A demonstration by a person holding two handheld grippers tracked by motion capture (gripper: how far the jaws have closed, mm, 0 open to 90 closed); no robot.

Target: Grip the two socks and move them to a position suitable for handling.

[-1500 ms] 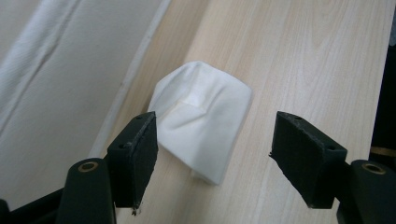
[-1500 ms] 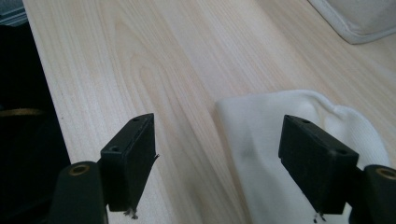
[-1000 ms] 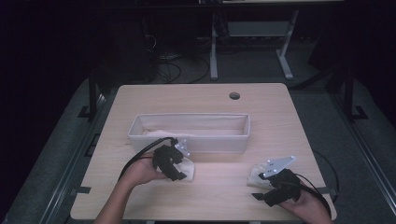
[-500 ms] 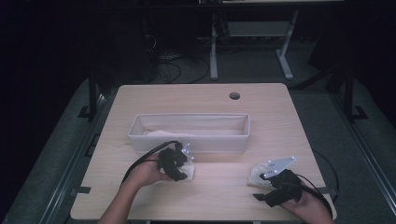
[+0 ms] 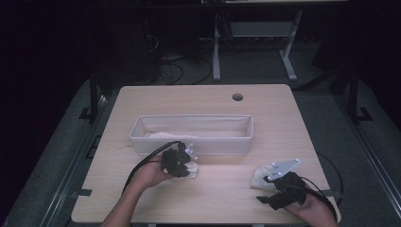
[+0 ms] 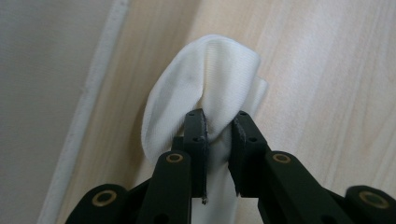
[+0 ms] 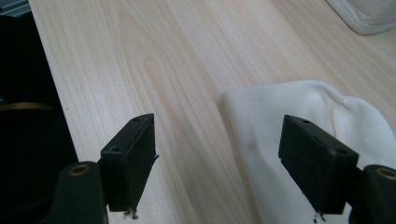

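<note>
A white folded cloth (image 6: pixel 210 70) lies on the wooden table just in front of the bin. My left gripper (image 6: pixel 218 126) has just been closing and is now shut on a bunched fold of it, which is pinched between the pads. From above, the left gripper (image 5: pixel 182 161) sits over that cloth (image 5: pixel 194 170). A second white cloth (image 7: pixel 285 112) lies flat at the front right, under my right gripper (image 7: pixel 217 135). The right gripper's jaws stand wide open, one over bare wood and one over the cloth. In the high view the right gripper (image 5: pixel 267 182) is at this second cloth (image 5: pixel 257 179).
A long white fabric bin (image 5: pixel 191 144) stands across the middle of the table (image 5: pixel 189 99), with something pale inside at its left end. Its wall (image 6: pixel 37 93) is close to the left gripper. There is a round hole (image 5: pixel 237 97) near the far edge. Cables trail from both grippers.
The left gripper's jaws have come together on the cloth in front of the bin. The right hand and its gripper have stayed where they were.
</note>
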